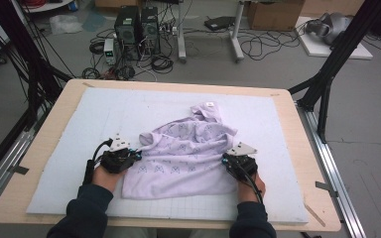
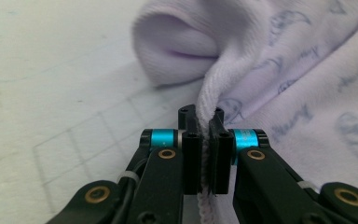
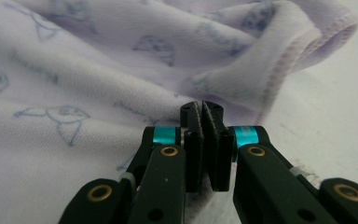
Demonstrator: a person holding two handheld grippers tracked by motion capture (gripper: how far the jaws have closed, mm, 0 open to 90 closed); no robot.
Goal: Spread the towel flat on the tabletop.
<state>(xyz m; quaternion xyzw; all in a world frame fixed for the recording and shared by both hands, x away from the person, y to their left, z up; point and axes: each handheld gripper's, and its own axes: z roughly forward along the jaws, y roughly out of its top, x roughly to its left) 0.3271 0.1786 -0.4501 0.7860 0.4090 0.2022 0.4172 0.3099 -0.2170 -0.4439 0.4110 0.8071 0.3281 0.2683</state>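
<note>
From up high I get the whole lilac shirt [image 1: 183,158] bunched in the middle of the white mat [image 1: 69,129] on the surface [image 1: 44,144], my left tool [image 1: 138,154] at its left edge and my right tool [image 1: 224,159] at its right edge. What I can't see there is the actual bite. The left gripper view fills that in: left tool [image 2: 205,135] clenched on a hem fold, fabric pinched between the pads. The right gripper view has the right tool [image 3: 202,126] squeezed tight too, cloth [image 3: 98,93] bunched right at its tips, hem curling off to the right.
</note>
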